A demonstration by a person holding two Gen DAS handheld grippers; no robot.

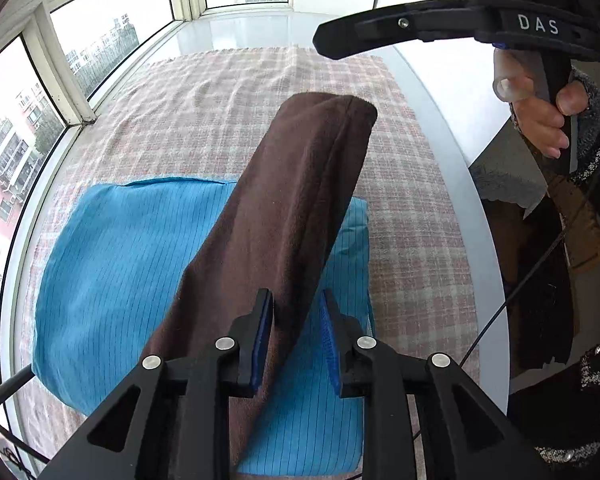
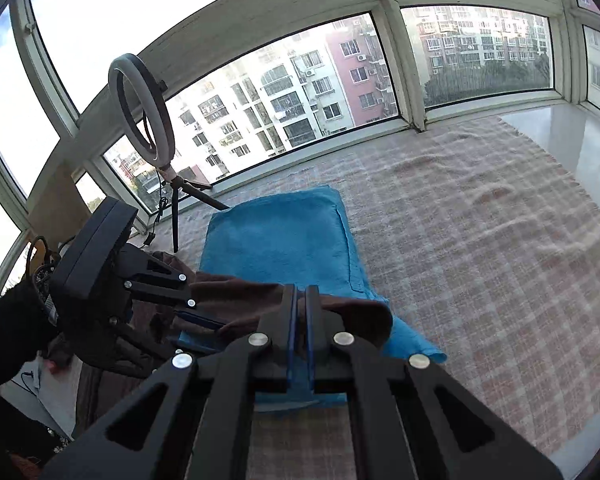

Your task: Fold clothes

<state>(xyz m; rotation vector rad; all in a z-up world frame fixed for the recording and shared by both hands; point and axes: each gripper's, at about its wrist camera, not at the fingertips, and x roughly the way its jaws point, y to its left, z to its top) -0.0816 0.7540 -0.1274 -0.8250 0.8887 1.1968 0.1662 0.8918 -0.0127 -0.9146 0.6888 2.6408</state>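
Daylight pours through a curved bank of windows with pale frames, apartment blocks outside. At ten o'clock in the right wrist view a ring light stands on its small tripod. A pink checked cloth covers the white ledge beneath the glass.

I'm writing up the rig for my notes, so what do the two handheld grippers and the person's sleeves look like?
Both grippers are matte black, with angular linkage arms joined by silver round pins and blue pads on the fingers. The right gripper carries white "DAS" lettering on its side. A thin black cable trails below it. The right sleeve is dark speckled knit; the left sleeve looks fuzzy black.
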